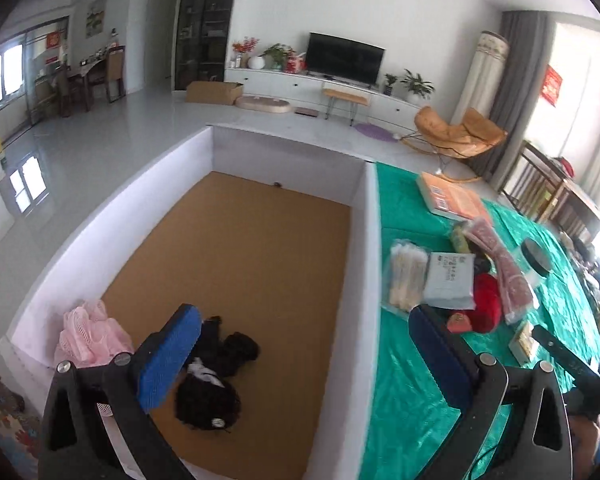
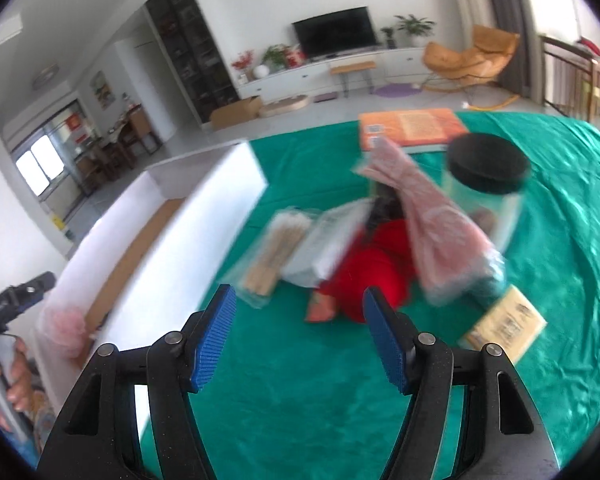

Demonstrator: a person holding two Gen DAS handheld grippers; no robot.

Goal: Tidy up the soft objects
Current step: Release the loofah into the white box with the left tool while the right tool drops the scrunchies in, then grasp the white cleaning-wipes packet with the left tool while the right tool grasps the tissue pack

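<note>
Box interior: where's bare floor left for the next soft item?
The brown floor is bare from the far wall to the black item. The near-left corner holds the pink mesh pouf. On the green cloth, the pile around the red item is crowded.

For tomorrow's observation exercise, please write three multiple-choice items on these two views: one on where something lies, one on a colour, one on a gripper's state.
1. Where does the black fuzzy item lie?
A. inside the white-walled box
B. on the green cloth
C. on the orange book

2. What colour is the cloth under the pile of packets?
A. blue
B. green
C. grey

3. How does the left gripper stand?
A. shut on the pink item
B. shut on nothing
C. open, holding nothing

Answers: 1 A, it rests on the box's brown floor; 2 B, the cloth shines green in both views; 3 C, its blue pads stand wide apart with nothing pressed between them.
</note>
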